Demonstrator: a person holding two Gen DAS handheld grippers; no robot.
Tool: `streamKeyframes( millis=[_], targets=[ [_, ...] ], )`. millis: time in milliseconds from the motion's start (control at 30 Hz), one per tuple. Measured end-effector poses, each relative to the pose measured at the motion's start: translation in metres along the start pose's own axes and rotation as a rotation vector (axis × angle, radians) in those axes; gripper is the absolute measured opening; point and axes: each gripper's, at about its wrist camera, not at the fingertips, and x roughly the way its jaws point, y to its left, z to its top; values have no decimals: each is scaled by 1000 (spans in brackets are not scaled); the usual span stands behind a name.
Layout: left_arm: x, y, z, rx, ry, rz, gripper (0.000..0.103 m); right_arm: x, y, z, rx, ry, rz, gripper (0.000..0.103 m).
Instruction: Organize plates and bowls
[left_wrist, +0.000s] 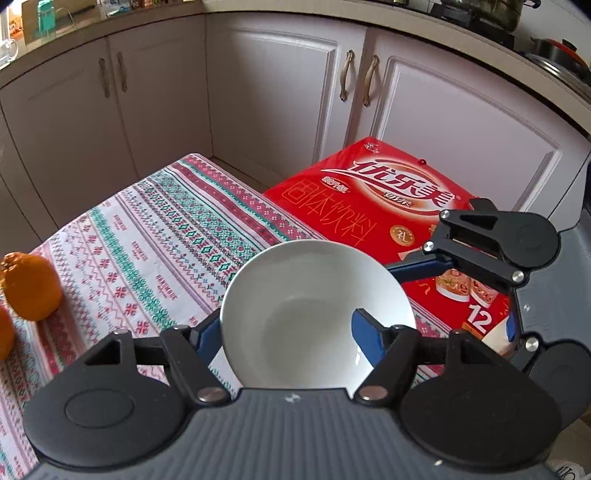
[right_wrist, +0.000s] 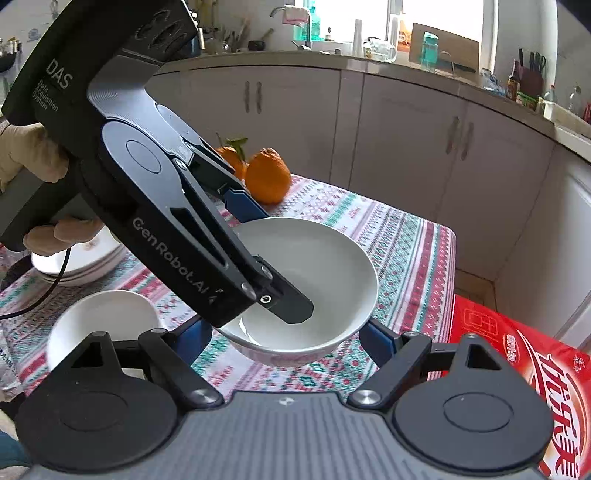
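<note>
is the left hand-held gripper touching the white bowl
Touching: the right wrist view shows the left hand-held gripper pinching the white bowl rim, one finger inside.

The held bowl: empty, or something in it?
Empty. The bowl shows a bare white inside; only a finger of the left hand-held gripper reaches into it.

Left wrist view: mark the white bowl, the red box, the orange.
white bowl (left_wrist: 310, 317), left wrist view, on its inner wall.
red box (left_wrist: 354, 206), left wrist view, on its printed top face.
orange (left_wrist: 31, 286), left wrist view, on its peel.
</note>
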Motion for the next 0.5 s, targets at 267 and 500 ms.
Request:
streamKeyframes(
  millis=[267,500],
  targets=[
    [-30,-9,-16,-11,-26,43,72,-21,22,8,-1,-15,31,90],
    [-53,-14,-37,-39,-40,70,72,-24,43,7,-4,-5,75,90]
  ],
)
